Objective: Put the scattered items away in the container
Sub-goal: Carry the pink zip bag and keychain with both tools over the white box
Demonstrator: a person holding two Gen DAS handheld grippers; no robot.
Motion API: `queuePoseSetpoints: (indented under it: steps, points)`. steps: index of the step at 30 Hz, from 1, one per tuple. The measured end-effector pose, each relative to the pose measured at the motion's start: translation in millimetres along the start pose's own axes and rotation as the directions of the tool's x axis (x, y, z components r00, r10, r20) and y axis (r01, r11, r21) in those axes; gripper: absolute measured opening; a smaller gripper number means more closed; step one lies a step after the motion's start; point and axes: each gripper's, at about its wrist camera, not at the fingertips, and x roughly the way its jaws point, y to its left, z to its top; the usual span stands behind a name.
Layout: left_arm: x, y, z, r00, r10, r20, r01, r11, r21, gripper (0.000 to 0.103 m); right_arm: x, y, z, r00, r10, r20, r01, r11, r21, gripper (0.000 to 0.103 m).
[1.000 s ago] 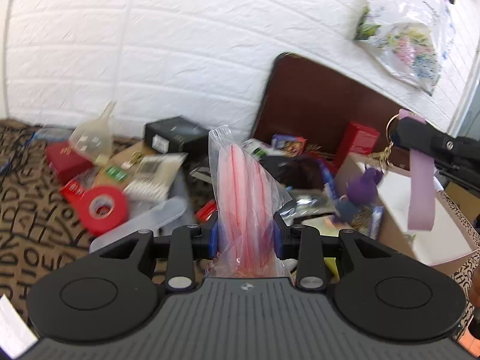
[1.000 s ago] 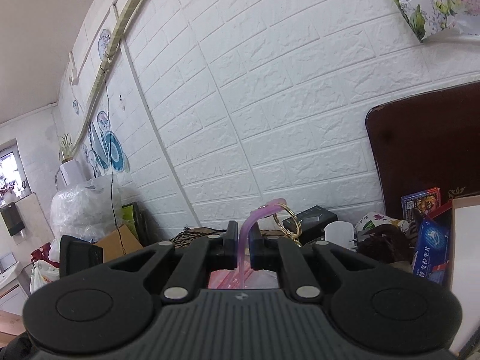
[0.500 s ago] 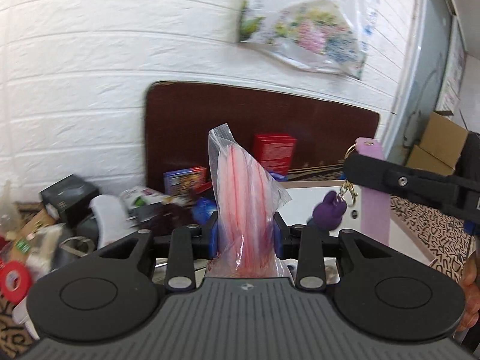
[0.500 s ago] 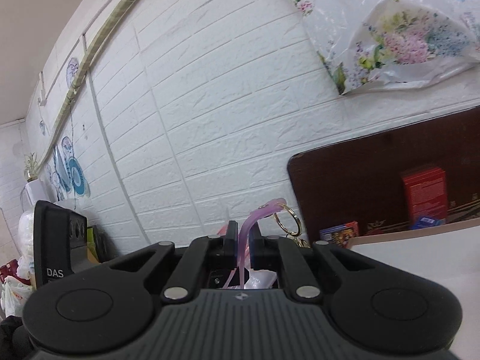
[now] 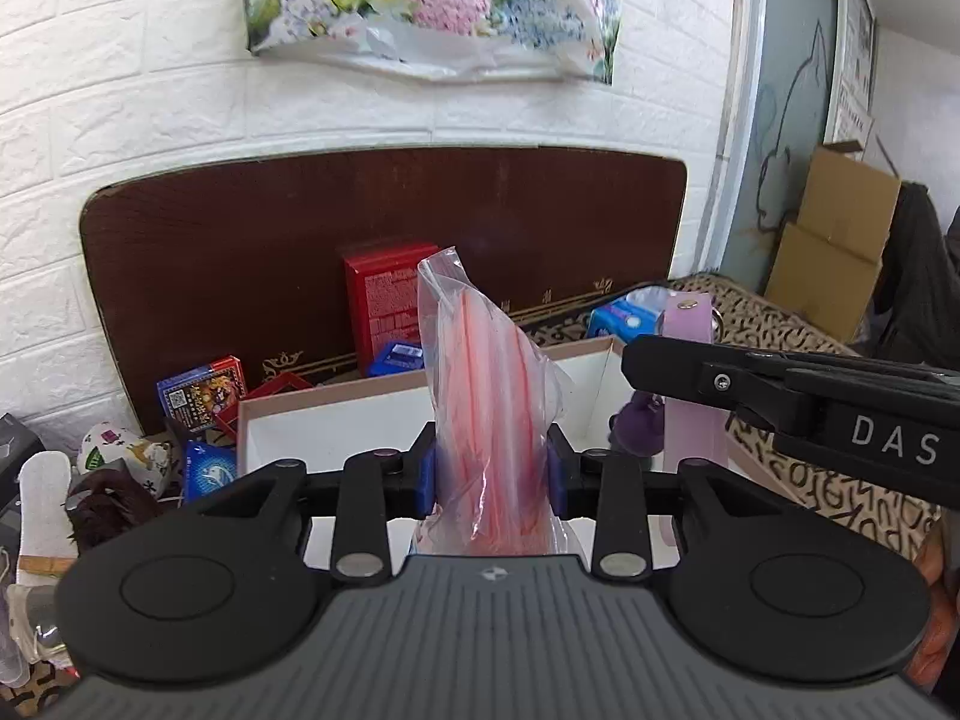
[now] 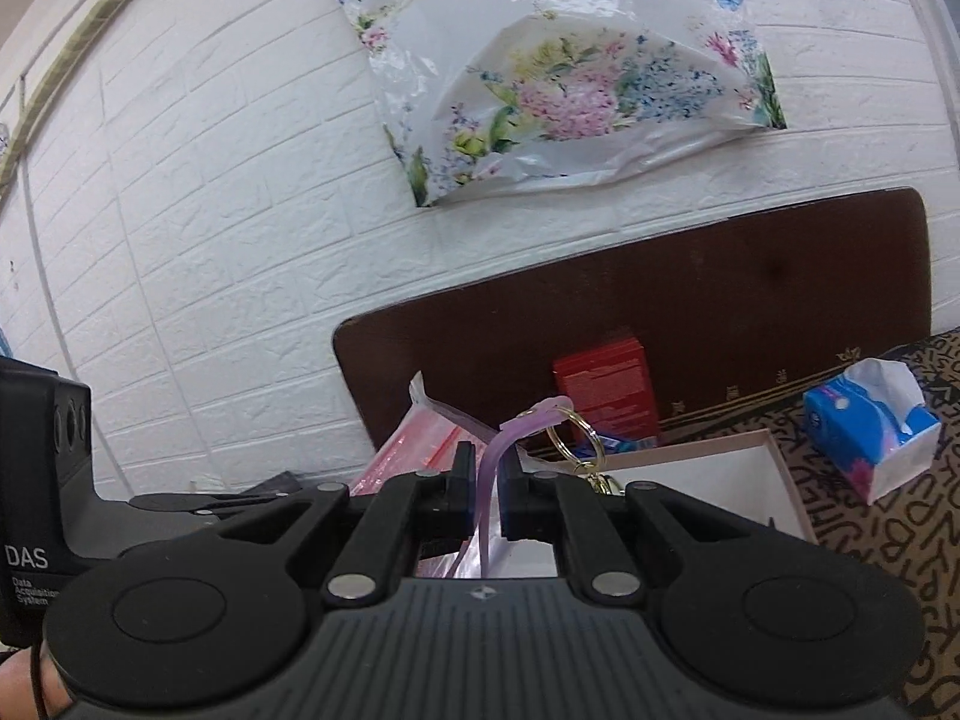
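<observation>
Left wrist view: our left tool (image 5: 489,474) clamps the bag of red straws (image 5: 486,396), light and crinkly, over the white box (image 5: 336,420); right tool (image 6: 489,492) pinches the limp lilac keychain strap (image 6: 492,462).

Floral plastic bag (image 6: 564,72) hangs on white brick wall (image 5: 120,90). Dark wood board (image 5: 270,240) leans against wall, upright. Cardboard boxes (image 5: 834,240) stacked far right by glass door (image 5: 774,138). Patterned cloth (image 6: 900,498) covers tabletop.
</observation>
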Motion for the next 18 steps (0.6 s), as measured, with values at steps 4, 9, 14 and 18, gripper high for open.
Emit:
queuePoseSetpoints:
  steps: [4,9,14,18]
  points:
    - [18.0,0.0,-7.9,0.999,0.034,-0.038,-0.034,0.999,-0.002,0.034,11.0,-18.2,-9.6,0.997,-0.062,-0.038,0.061,0.998,-0.008,0.006]
    - [23.6,2.2,-17.3,0.991,0.106,-0.077,-0.107,0.994,-0.011,0.035,26.3,-31.5,-26.1,0.992,-0.085,-0.09,0.085,0.996,-0.001,0.006]
    - [14.5,-3.0,-21.3,0.98,0.197,-0.028,-0.196,0.98,0.043,0.035,35.4,-28.9,-39.8,0.986,-0.102,-0.129,0.101,0.995,-0.019,0.006]
    - [13.9,-3.0,-21.3,0.978,0.205,-0.04,-0.203,0.978,0.052,0.035,39.4,-21.3,-47.9,0.982,-0.118,-0.146,0.111,0.992,-0.055,0.007]
